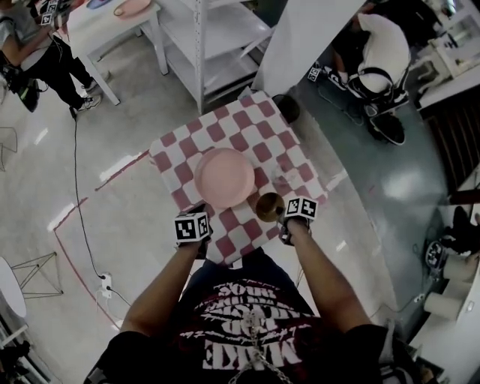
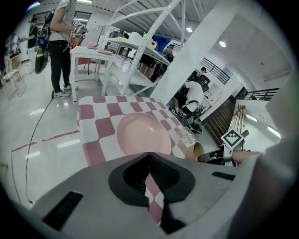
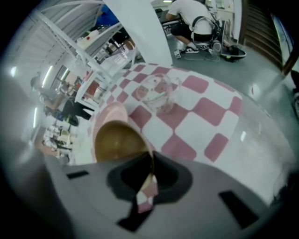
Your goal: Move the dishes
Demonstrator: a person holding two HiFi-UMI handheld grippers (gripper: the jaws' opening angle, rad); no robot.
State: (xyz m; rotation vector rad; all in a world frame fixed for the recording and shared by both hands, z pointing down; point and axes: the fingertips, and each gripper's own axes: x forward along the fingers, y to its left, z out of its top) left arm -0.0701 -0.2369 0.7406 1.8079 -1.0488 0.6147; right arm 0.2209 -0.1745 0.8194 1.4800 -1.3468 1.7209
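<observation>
A small table with a red-and-white checked cloth (image 1: 247, 120) carries a pink plate (image 1: 223, 177) in its middle and a clear glass bowl (image 1: 288, 180) to the right. A brown bowl (image 1: 268, 205) is tilted at the table's near edge, and my right gripper (image 1: 280, 214) is shut on its rim (image 3: 150, 154). The right gripper view shows the brown bowl (image 3: 119, 140) just in front of the jaws, with the plate (image 3: 108, 115) and glass bowl (image 3: 159, 91) beyond. My left gripper (image 1: 201, 213) hovers at the near left edge, shut and empty (image 2: 149, 156), with the pink plate (image 2: 142, 135) ahead.
A white shelf rack (image 1: 217, 37) stands behind the table. A white table with pink dishes (image 1: 120, 15) and a standing person (image 1: 37, 52) are at the far left. Another person (image 1: 382, 45) crouches at the far right. A cable (image 1: 77, 195) runs over the floor.
</observation>
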